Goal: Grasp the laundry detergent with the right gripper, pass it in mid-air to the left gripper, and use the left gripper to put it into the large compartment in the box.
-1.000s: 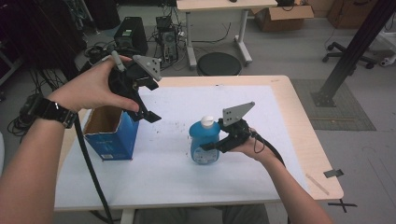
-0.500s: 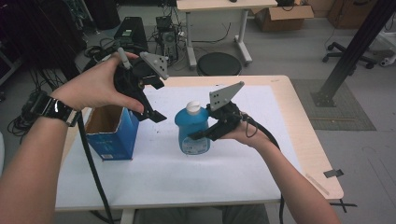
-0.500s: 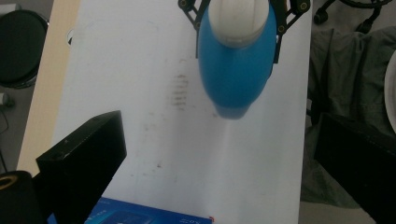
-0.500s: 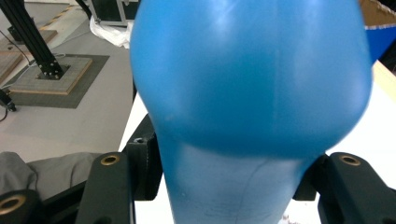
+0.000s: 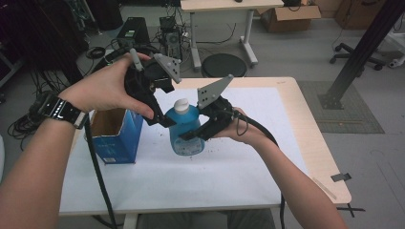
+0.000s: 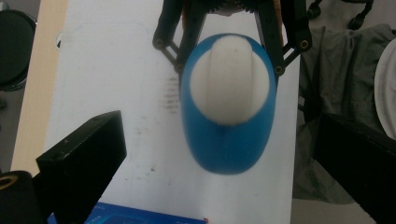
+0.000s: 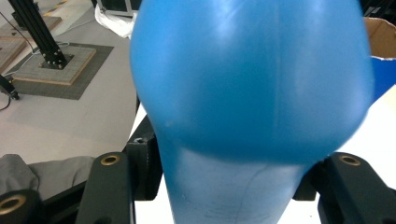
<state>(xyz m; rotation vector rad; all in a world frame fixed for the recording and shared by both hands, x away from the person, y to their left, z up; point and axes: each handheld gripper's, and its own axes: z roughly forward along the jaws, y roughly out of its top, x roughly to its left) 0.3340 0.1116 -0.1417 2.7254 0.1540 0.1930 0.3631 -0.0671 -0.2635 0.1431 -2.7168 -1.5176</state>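
A blue bottle [image 5: 185, 133] with a white cap [image 5: 181, 105] is over the white mat [image 5: 248, 157], near the table's middle. My right gripper [image 5: 193, 134] is shut on the bottle's lower body from the right; its jaws flank the blue bottle [image 7: 252, 84] in the right gripper view. I cannot tell whether the bottle's base touches the mat. My left gripper [image 5: 165, 117] is open just left of and above the cap. In the left gripper view its wide-apart jaws frame the cap [image 6: 229, 86], with the right gripper [image 6: 224, 28] behind the bottle.
An open blue cardboard box [image 5: 114, 133] stands at the mat's left edge, under the left hand. Its rim [image 7: 380, 46] appears in the right gripper view. The wooden table [image 5: 315, 143] extends beyond the mat on the right. Cables trail from both grippers.
The right gripper has carried the bottle leftward toward the left gripper. The left gripper has shifted right, and now stands over the cap.
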